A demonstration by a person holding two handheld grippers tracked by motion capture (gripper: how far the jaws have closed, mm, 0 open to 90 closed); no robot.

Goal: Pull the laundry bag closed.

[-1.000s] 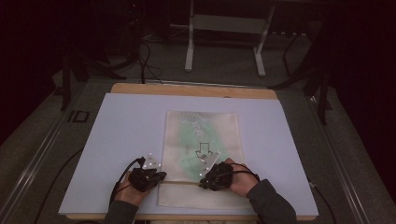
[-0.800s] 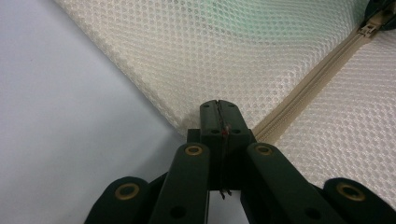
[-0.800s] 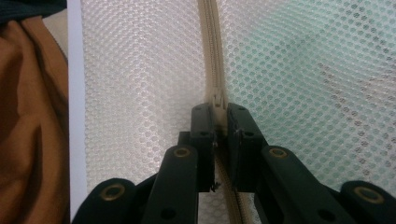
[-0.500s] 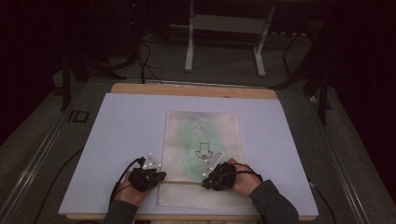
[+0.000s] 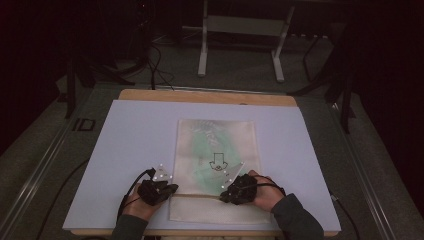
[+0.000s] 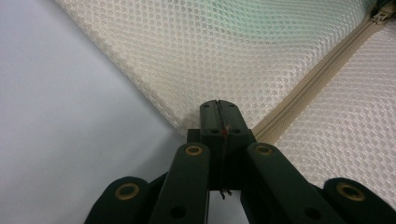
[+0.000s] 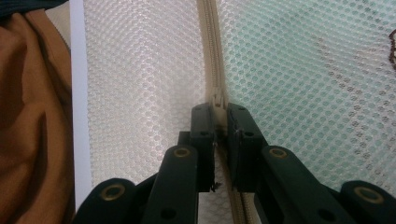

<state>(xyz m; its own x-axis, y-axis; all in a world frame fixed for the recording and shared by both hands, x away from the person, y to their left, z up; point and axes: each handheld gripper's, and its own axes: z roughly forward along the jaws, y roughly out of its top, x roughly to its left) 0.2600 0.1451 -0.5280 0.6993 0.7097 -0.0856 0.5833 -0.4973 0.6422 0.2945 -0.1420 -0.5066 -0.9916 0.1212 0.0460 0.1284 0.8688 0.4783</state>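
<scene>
On the zipper (image 7: 215,56), right gripper (image 7: 219,109) pinches the slider (image 7: 219,101).

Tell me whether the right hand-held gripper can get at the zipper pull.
Probably yes: the right hand-held gripper already sits on the zipper, jaws closed around its pull, nothing between.

place: lab or test bay | cues: white-topped table (image 5: 135,150), metal stand legs (image 5: 202,55), floor cables (image 5: 160,75), dark surroundings
</scene>
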